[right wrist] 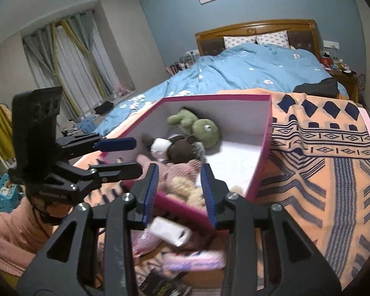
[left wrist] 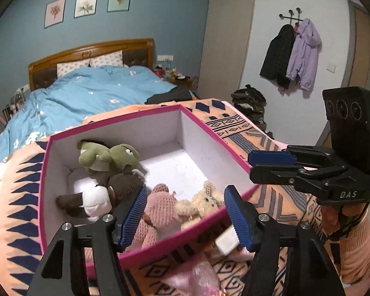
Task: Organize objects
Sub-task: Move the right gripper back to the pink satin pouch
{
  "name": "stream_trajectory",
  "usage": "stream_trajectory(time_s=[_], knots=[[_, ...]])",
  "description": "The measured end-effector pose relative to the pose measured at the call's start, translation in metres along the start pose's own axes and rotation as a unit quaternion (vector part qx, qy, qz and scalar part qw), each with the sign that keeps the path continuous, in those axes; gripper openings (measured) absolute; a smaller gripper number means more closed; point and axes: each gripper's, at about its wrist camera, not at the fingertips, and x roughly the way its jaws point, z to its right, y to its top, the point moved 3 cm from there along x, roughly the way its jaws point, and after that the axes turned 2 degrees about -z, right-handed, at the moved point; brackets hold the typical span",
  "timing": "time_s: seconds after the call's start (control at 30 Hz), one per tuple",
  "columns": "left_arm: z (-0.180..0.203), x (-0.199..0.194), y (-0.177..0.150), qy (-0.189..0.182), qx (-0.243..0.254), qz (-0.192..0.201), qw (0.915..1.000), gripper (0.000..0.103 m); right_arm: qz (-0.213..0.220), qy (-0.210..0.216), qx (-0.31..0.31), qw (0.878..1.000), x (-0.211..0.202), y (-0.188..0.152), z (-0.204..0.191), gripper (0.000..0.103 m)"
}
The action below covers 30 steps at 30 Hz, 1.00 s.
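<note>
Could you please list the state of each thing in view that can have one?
Pink-rimmed cardboard box: open, no lid, partly filled.
Green plush turtle: lying in the box.
Brown-and-white plush toy: lying in the box.
Pink knitted plush: inside, at the near wall.
Beige teddy bear: inside, beside the pink one.
Left gripper: jaws open, empty.
Right gripper: jaws open, empty.

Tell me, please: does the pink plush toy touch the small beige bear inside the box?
Touching. In the left wrist view the beige bear leans directly against the pink plush toy, with no gap visible between them.
</note>
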Motion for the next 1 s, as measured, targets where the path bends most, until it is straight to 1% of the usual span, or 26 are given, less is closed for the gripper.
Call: stream_trajectory(time_s=[0.07,0.17,0.2,0.33,0.43,0.63,0.7,0.83,1.0], knots=[[0.001,-0.01,-0.008,-0.001,0.001,0.01,1.0,0.074,0.001,0.007,-0.005,1.0,-0.004,-0.007,-0.009,0.044],[0.005,-0.024,-0.019,0.005,0.002,0.022,0.9997,0.075,-0.004,0.017,-0.018,1.0,-0.009,-0.02,-0.025,0.045],[0.006,-0.029,-0.025,0.001,-0.001,0.025,0.9997,0.076,-0.006,0.022,-0.021,1.0,-0.01,-0.026,-0.031,0.045],[0.008,-0.038,-0.046,-0.001,-0.014,0.028,0.9995,0.081,-0.016,0.041,-0.025,0.999,-0.01,-0.045,-0.047,0.047],[0.007,-0.038,-0.063,0.001,-0.026,0.018,0.9995,0.083,-0.032,0.046,-0.029,0.998,-0.003,-0.061,-0.057,0.05],[0.0,-0.027,-0.098,0.013,-0.055,-0.012,0.9983,0.085,-0.068,0.055,-0.017,0.996,0.018,-0.088,-0.061,0.051],[-0.003,-0.024,-0.108,0.011,-0.07,-0.02,0.9973,0.085,-0.08,0.053,-0.014,0.995,0.025,-0.094,-0.061,0.051],[-0.008,-0.021,-0.123,0.002,-0.092,-0.03,0.9953,0.085,-0.096,0.054,-0.001,0.994,0.037,-0.104,-0.06,0.051],[-0.008,-0.018,-0.135,0.007,-0.093,-0.043,0.9947,0.085,-0.116,0.044,0.014,0.992,0.052,-0.11,-0.056,0.051]])
